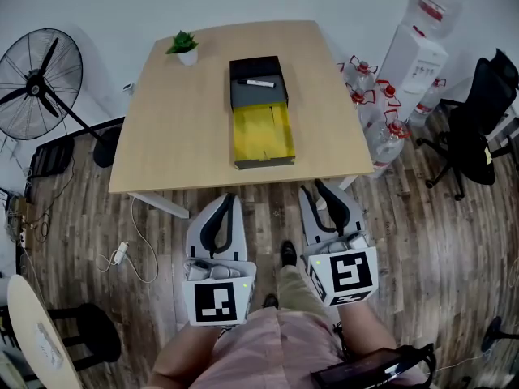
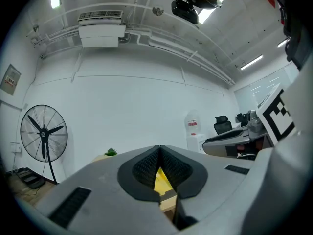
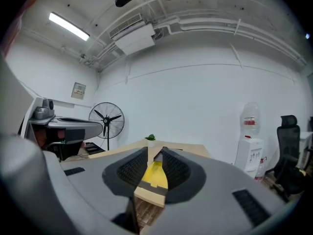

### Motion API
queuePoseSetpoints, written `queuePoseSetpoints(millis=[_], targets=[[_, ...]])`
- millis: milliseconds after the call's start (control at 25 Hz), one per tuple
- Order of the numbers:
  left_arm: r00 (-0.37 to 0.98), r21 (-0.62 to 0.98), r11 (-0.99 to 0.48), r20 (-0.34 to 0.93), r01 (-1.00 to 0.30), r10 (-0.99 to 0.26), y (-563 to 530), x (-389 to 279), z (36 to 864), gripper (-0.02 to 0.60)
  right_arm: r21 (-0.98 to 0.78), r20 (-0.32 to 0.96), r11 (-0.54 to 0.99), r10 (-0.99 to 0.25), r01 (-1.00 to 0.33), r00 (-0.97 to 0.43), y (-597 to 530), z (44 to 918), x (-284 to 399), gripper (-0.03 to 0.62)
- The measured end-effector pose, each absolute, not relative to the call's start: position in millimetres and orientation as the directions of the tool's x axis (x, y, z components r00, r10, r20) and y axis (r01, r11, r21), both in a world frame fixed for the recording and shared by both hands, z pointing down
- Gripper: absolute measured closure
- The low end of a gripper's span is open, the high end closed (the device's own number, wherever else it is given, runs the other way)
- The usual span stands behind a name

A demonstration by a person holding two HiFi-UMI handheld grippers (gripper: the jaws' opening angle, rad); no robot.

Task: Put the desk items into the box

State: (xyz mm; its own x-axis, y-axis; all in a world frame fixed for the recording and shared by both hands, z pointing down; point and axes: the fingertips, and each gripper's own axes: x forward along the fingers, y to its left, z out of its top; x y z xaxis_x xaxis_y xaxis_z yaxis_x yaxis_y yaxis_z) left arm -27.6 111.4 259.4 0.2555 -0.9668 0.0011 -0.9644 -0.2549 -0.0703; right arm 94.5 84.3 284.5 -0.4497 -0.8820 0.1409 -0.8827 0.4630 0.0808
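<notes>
A black box (image 1: pixel 258 96) lies open on the wooden desk (image 1: pixel 178 136), its yellow-lined part (image 1: pixel 263 132) toward me. A black marker (image 1: pixel 260 82) rests in the dark half. At the desk's far left stands a small potted plant (image 1: pixel 184 47). Both grippers hang over the floor in front of the desk, close to my body and apart from all items. The left gripper (image 1: pixel 230 197) is shut and empty, its tips meeting (image 2: pixel 159 148). The right gripper (image 1: pixel 318 185) holds nothing, and a narrow gap shows between its tips (image 3: pixel 155 152).
A standing fan (image 1: pixel 36 75) is left of the desk. A water dispenser (image 1: pixel 413 63), several water bottles (image 1: pixel 377 112) and an office chair (image 1: pixel 478 120) stand to the right. Cables (image 1: pixel 122 254) lie on the wood floor, and a black stool (image 1: pixel 89 331) is at the lower left.
</notes>
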Motion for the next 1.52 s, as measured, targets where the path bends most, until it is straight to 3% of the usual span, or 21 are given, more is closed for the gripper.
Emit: queuePoseSetpoints(millis=[400,800,1520], targets=[[0.175,-0.082,-0.179,0.054,-0.98,-0.983,11,-18,267,0.571,0.052,0.165,0.544,-0.832,-0.837,-0.53,-27,290,98,0.499],[0.101,-0.1,-0.099,-0.014,-0.99,-0.995,-52,-16,239,0.571,0.077,0.11,0.602,-0.797,-0.795,-0.594,-99,263,98,0.499],[0.052,-0.041,-0.052,0.001,-0.998,-0.999,-117,-83,262,0.571,0.16,0.139,0.63,-0.777,-0.76,-0.614,-178,267,39,0.496]])
